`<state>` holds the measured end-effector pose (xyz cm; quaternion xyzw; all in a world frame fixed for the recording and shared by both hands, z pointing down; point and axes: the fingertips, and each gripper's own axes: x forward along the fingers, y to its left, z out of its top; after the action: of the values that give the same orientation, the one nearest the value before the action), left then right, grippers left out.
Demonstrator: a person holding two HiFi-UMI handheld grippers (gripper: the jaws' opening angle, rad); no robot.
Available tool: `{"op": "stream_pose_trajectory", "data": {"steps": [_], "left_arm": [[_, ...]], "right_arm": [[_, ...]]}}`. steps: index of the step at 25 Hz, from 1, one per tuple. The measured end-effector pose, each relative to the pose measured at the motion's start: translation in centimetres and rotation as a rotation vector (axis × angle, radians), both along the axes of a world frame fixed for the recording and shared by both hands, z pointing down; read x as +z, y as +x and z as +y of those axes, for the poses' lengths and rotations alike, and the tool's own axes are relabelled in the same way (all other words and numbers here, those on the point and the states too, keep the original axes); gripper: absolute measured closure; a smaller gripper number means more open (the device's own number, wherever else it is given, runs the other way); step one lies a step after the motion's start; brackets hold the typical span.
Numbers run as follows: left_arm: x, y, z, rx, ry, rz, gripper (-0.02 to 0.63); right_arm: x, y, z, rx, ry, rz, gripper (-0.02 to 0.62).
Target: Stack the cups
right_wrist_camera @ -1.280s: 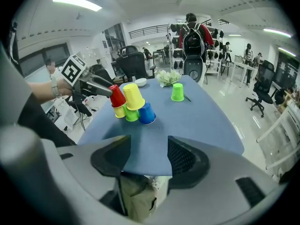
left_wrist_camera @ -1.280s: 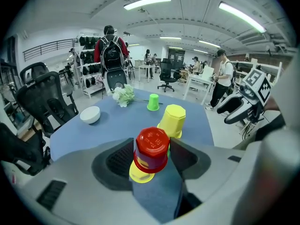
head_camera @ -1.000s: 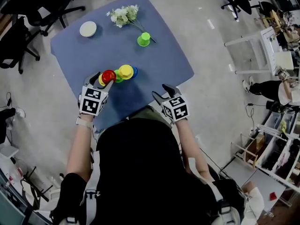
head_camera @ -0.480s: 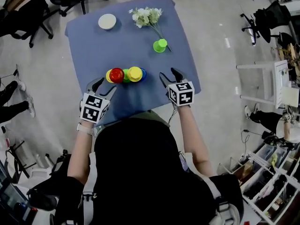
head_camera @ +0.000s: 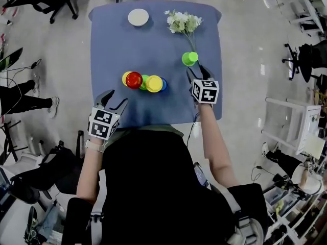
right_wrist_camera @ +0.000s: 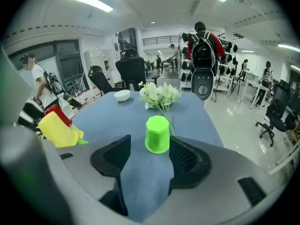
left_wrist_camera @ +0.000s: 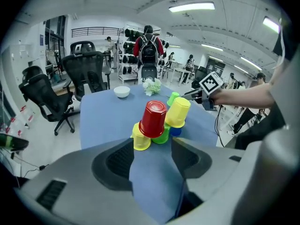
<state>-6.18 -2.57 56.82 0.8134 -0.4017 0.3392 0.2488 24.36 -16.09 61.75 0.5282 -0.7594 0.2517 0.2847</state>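
A cluster of upturned cups stands mid-table: a red cup (head_camera: 134, 79) and a yellow cup (head_camera: 154, 83) rest tilted on top of a yellow, a green and a blue one. A single lime green cup (head_camera: 189, 58) stands upside down to their right, by the flower stems. My right gripper (head_camera: 196, 73) is open just short of that lime cup (right_wrist_camera: 157, 134), which sits ahead of its fingertips, untouched. At the table's near edge my left gripper (head_camera: 113, 99) is open and empty, facing the red cup (left_wrist_camera: 153, 119) from a distance.
White flowers (head_camera: 185, 22) lie at the far right of the blue table (head_camera: 112, 45), stems running to the lime cup. A white bowl (head_camera: 138, 17) sits at the far edge. Office chairs and people stand around on the floor.
My right gripper has gone forward along the table's right side up to the lime cup. My left gripper has drawn back from the cup cluster to the near edge.
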Motion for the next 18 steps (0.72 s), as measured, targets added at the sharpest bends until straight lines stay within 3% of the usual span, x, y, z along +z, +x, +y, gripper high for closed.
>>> {"op": "stream_pose_trajectory", "data": {"steps": [9,18], "left_arm": [[1.1,-1.0,2.1,-0.127,-0.031,-0.017,0.351],[1.4,-1.4,3.1,-0.147,-0.049,-0.013,0.351]], "right_arm": [[3.1,-0.6,-4.4,-0.051,-0.013,0.047,0.333],[3.6,-1.4,-5.4,-0.055,-0.012,0.096,0.348]]}}
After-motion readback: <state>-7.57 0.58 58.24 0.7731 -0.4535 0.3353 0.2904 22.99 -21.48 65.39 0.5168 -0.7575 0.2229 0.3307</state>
